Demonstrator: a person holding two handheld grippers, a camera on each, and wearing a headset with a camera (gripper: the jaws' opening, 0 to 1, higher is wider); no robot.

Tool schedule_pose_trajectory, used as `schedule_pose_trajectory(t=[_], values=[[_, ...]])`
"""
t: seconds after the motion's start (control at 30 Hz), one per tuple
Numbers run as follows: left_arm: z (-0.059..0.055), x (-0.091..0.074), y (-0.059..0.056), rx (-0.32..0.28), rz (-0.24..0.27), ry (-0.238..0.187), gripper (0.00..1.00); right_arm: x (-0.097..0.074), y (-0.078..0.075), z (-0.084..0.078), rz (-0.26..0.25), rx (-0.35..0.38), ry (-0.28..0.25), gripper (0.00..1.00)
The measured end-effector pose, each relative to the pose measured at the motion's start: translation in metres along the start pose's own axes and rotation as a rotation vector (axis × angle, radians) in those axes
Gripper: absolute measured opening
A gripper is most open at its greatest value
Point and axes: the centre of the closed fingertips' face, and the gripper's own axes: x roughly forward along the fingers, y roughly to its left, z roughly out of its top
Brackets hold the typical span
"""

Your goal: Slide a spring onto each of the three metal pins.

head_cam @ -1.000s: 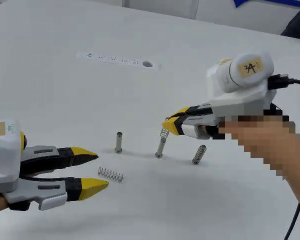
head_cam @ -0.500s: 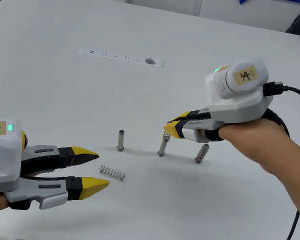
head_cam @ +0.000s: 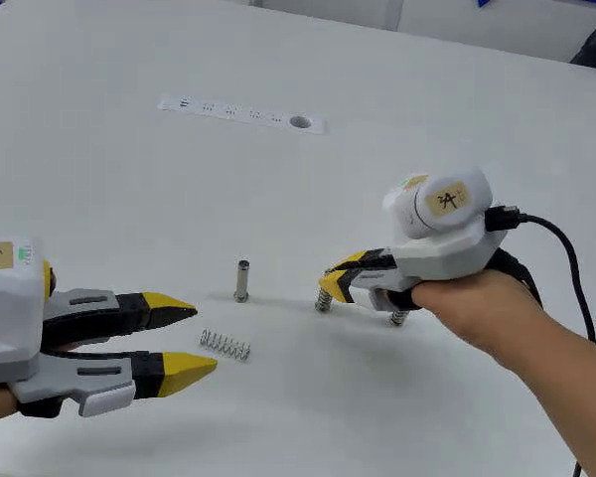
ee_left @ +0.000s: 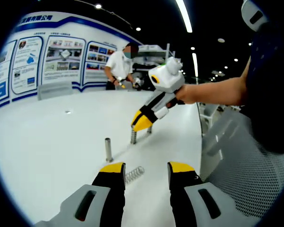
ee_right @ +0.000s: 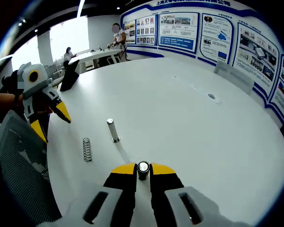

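My right gripper (ee_right: 143,171) has its yellow tips drawn in tight on the top of the middle pin (ee_right: 143,168). In the head view a spring (head_cam: 324,301) sits on that pin just below the tips. Beside it, the far pin (head_cam: 398,317) wears a spring too, partly hidden by the gripper. My left gripper (head_cam: 203,339) hovers with jaws apart, pointing toward the loose spring (head_cam: 223,345), which lies flat on the white table (head_cam: 99,199) near the upright bare pin (head_cam: 242,280). A power strip (head_cam: 240,113) lies well beyond.
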Motion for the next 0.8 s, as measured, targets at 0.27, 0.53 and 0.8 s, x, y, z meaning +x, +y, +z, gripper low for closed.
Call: schedule_pose_trajectory(t=[0.27,0.53,0.8], values=[[-0.001,-0.002,0.0,-0.002,0.007,-0.001,0.36,0.001,-0.001,-0.006,-0.001,-0.003,0.015,0.15],[0.0,-0.003,0.0,-0.001,0.01,-0.002,0.36,-0.011,0.002,-0.011,-0.007,-0.001,0.017,0.16],[-0.002,-0.005,-0.001,-0.002,0.011,-0.001,0.37,-0.018,0.035,-0.018,0.029,-0.031,0.031,0.16]])
